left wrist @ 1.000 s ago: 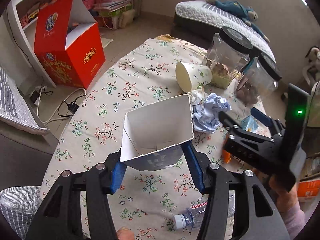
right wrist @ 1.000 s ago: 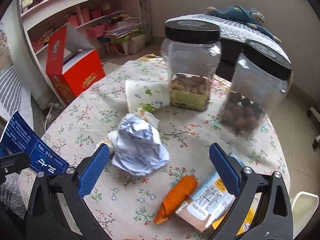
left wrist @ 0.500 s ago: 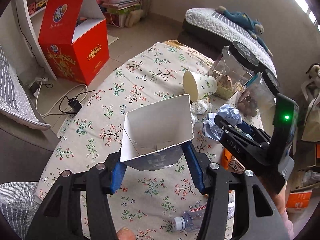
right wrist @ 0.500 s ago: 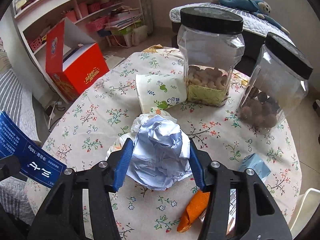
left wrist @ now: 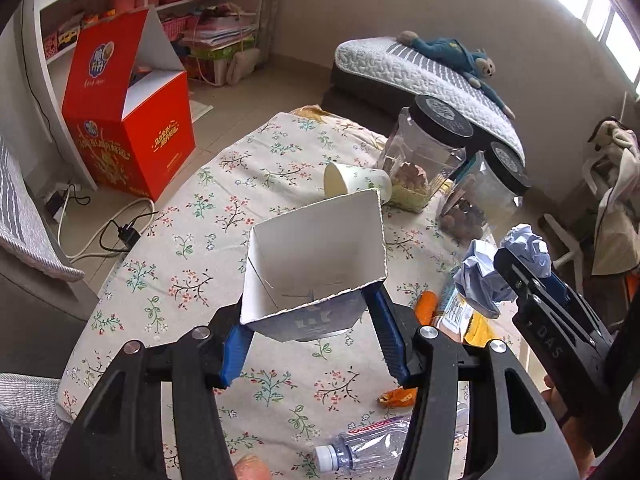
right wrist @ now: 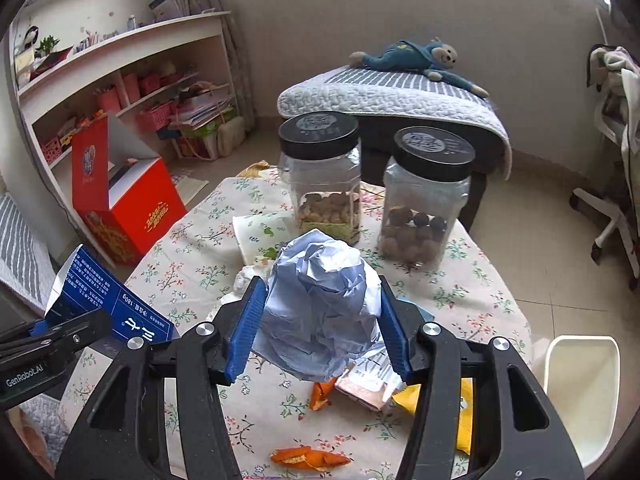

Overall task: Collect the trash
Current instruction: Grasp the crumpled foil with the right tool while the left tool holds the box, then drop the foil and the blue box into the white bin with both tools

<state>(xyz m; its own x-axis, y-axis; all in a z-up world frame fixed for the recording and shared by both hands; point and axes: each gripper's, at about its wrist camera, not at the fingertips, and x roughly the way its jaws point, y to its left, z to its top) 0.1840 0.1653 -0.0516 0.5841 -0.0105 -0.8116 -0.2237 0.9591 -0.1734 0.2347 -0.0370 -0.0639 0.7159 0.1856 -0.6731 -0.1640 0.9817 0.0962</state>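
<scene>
Left gripper (left wrist: 314,340) fingers clamped on one carton (left wrist: 316,264), right gripper (right wrist: 322,330) on one paper ball (right wrist: 320,308).

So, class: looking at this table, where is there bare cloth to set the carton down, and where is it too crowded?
Bare cloth lies on the table's left half, between the tipped paper cup and the near edge toward the red box. The right side is crowded: two jars, wrappers and orange peel. A plastic bottle lies at the near edge.
</scene>
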